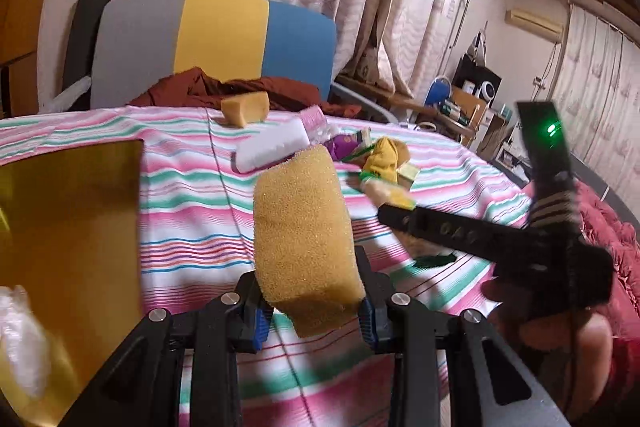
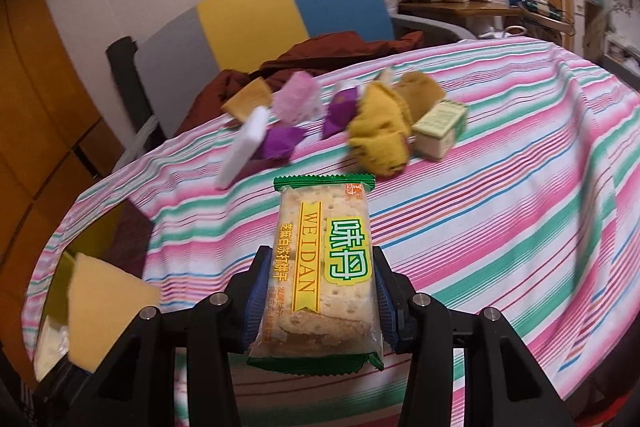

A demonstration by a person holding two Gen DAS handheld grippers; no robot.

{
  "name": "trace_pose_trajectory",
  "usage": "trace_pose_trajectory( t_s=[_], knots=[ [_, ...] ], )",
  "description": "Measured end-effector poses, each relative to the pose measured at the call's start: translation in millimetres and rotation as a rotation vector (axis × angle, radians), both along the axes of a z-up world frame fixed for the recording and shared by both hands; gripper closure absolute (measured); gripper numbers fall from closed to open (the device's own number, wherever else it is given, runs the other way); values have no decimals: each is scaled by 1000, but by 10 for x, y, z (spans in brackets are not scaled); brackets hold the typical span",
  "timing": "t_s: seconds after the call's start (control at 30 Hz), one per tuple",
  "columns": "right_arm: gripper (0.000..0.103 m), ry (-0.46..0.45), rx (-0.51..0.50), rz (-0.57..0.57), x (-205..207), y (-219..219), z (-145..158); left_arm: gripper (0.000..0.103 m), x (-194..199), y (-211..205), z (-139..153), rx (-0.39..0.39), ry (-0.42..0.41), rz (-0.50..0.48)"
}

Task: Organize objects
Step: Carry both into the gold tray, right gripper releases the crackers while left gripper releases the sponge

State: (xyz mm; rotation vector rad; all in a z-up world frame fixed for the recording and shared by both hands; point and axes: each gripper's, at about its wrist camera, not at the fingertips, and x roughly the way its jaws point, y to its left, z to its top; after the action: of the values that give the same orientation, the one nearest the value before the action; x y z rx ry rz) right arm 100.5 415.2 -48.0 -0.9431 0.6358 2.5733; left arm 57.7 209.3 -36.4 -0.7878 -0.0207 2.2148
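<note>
The left claw [image 1: 312, 311] is clenched on a porous yellow sponge [image 1: 304, 227] that stands up between its pads. The right claw [image 2: 320, 303] grips a clear green-edged cracker packet [image 2: 324, 259]. Beyond both, on the striped worktop [image 2: 500, 187], lie loose sponges, purple wrappers [image 2: 280, 143] and a small carton [image 2: 440, 127].

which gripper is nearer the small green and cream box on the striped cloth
Right. The right gripper, holding a cracker packet, reaches up beside the box; the left gripper, holding a sponge, sits farther back.
</note>
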Motion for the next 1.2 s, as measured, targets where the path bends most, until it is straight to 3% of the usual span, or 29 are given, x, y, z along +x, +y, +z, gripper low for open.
trace_pose_trajectory(
  t_s=[0.4,0.77,1.13,1.2],
  knots=[
    [55,38,-52,156,-59,-624,140,68,-183,-831,242,70,-25,163],
    [55,82,-98,383,-182,-1499,359,68,-514,-1582,184,14,-57,332],
    [53,38,-97,495,-401,-2008,257,68,-708,-1878,-4,-34,-124,387],
    [46,37,-92,500,-382,-2043,250,68,-711,-1865,-16,-31,-132,382]
  ],
)
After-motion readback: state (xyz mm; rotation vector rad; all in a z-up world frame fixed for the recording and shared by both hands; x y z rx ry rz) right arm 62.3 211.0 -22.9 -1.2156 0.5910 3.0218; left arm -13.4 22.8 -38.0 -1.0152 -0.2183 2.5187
